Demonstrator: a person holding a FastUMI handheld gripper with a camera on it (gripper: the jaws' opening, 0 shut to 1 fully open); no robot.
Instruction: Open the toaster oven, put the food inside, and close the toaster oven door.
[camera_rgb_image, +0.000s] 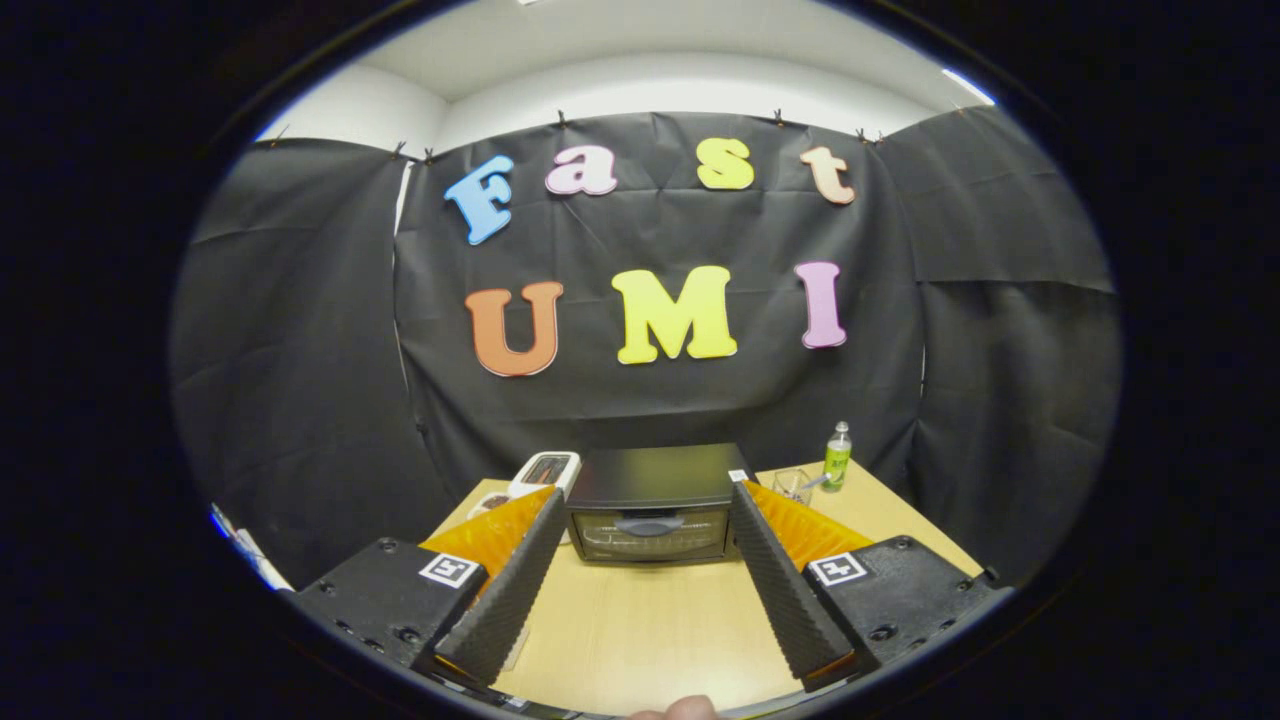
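Spread wide with nothing held, the gripper hangs over the wooden table; farther off, between its fingers, sits the toaster oven, door shut.

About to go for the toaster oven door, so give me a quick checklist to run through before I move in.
1. Toaster oven door shut, ready to open: ok.
2. Door handle in view, straight ahead between the fingers: ok.
3. Gripper jaws open and holding nothing: ok.
4. Table between the fingers and the oven free of obstacles: ok.
5. Glass and green bottle stand apart, right of the oven: ok.
6. Food ready on the white tray left of the oven: cannot tell.
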